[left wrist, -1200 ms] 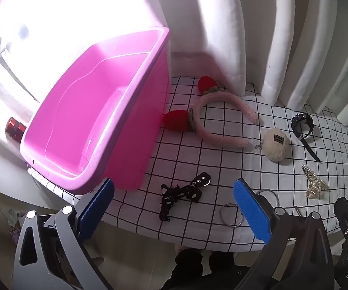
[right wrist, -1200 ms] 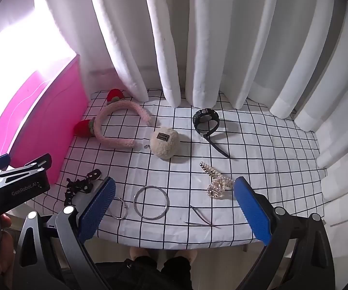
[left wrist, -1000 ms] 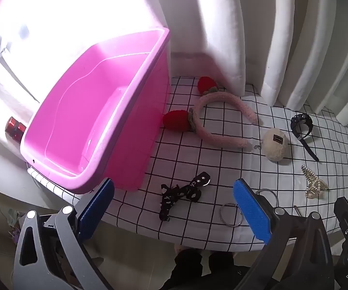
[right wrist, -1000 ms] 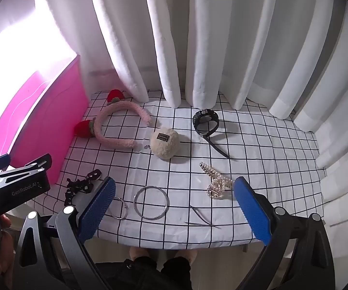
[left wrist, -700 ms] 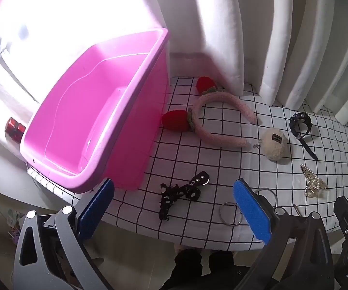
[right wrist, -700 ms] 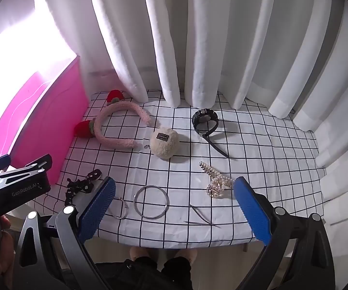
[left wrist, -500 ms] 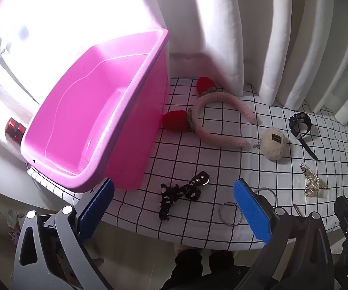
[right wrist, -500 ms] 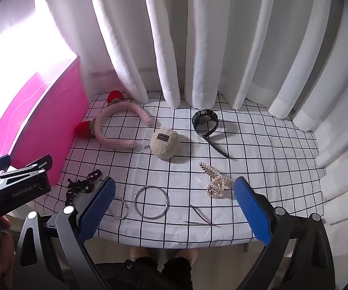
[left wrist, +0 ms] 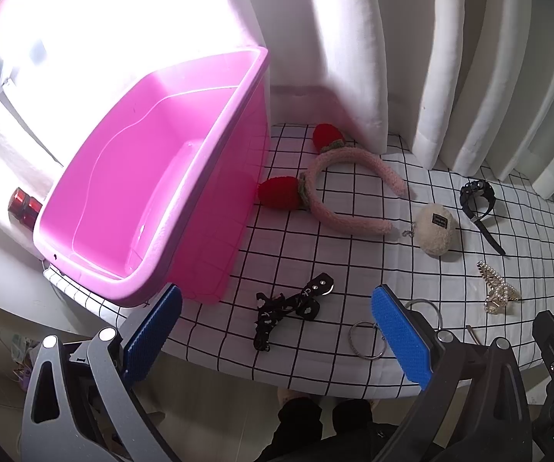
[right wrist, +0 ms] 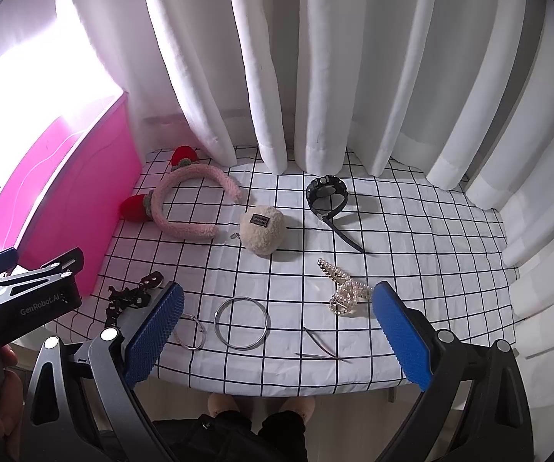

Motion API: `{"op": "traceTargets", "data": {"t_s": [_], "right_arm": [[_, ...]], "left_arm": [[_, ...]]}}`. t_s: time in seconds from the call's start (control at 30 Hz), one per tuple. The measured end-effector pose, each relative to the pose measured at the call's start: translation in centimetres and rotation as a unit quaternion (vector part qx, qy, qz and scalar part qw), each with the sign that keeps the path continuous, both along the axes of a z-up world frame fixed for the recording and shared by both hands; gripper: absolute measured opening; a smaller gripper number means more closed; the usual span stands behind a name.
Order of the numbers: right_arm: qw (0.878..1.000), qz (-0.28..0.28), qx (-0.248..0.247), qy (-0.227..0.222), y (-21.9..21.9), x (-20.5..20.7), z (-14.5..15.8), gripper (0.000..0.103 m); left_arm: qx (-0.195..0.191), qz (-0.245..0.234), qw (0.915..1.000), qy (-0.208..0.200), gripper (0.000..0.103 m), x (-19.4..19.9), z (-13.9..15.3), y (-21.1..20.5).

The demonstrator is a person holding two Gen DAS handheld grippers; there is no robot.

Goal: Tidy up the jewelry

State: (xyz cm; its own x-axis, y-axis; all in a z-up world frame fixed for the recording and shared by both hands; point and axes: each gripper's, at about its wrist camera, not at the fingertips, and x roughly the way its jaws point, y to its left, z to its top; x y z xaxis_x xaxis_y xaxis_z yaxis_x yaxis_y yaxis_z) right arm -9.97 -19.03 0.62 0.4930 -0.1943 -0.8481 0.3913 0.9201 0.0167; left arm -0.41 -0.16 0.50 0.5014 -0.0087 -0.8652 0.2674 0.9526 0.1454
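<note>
Nothing sits in the pink bin [left wrist: 130, 208] yet, headband [right wrist: 188, 200], watch [right wrist: 325, 194] and rings all wait on the cloth, left gripper [left wrist: 275, 333] and right gripper [right wrist: 277, 331] both spread wide, empty.

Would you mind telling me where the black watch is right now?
The black watch lies at the table's far side near the curtain, right of the fluffy cream pouch in the right wrist view.

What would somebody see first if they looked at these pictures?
The big pink tub jumps out first, sitting at the left end of the checked cloth and empty as far as can be seen. Next comes the fluffy pink headband with red strawberries, lying right beside the tub. In front, both open grippers, left and right, show bright blue pads above the table's near edge.
</note>
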Motion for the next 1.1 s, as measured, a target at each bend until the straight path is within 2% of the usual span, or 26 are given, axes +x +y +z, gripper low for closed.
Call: {"op": "traceTargets", "data": {"t_s": [0.6, 1.1], "right_arm": [[1.000, 0.001, 0.001, -0.001, 0.1, 0.0, 0.2, 0.094], [1.000, -0.002, 0.012, 0.005, -0.2, -0.3, -0.5, 0.094]], "left_arm": [[0.000, 0.000, 1.0000, 0.000, 0.097, 0.0, 0.0, 0.0], [0.004, -0.004, 0.9999, 0.016, 0.097, -0.6, -1.1, 0.1]]}}
